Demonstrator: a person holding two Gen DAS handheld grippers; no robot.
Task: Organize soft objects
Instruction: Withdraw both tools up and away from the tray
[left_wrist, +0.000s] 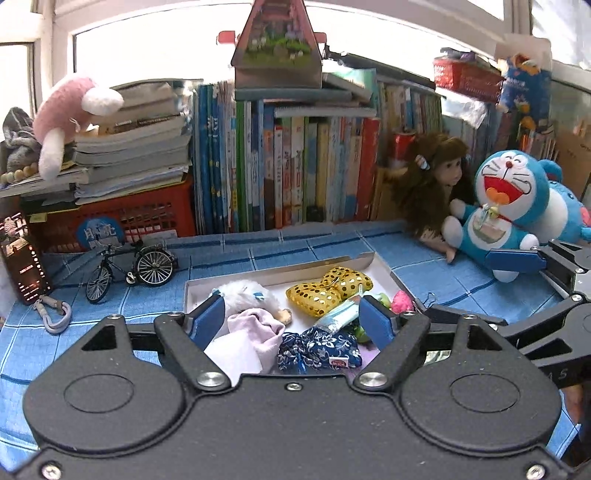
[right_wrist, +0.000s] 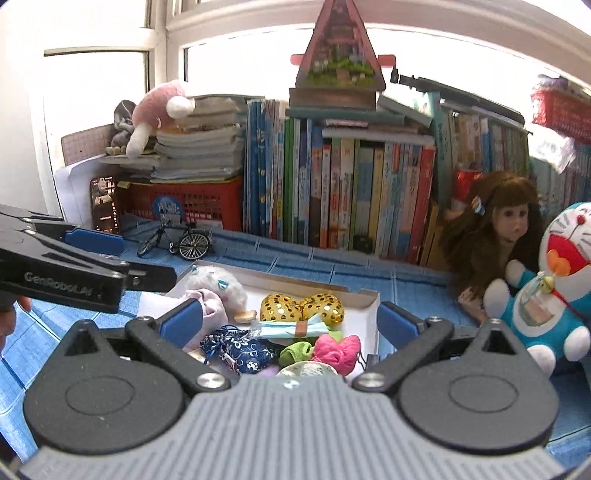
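The shallow white cardboard tray (left_wrist: 280, 277) sits at centre on the blue tiled cloth (left_wrist: 332, 243) and already carries most of the small soft items: a gold sequinned fabric bow (left_wrist: 328, 290), a white fluffy plush toy (left_wrist: 245, 295), a pale pink folded cloth (left_wrist: 255, 325), a navy floral drawstring pouch (left_wrist: 319, 349), and, in the right wrist view, a hot pink fabric bow (right_wrist: 338, 349). I hold the left gripper (left_wrist: 291, 317) over the tray's near edge, fingers spread wide and empty. The right gripper (right_wrist: 290, 321) likewise stands apart, holding nothing. At 2 o'clock from the tray, outside it, lie a blue-and-white cat plush (left_wrist: 511, 206) and a brown-haired doll (left_wrist: 436, 173). I judge the sorting largely done; these two larger items may remain, if they belong to the set.
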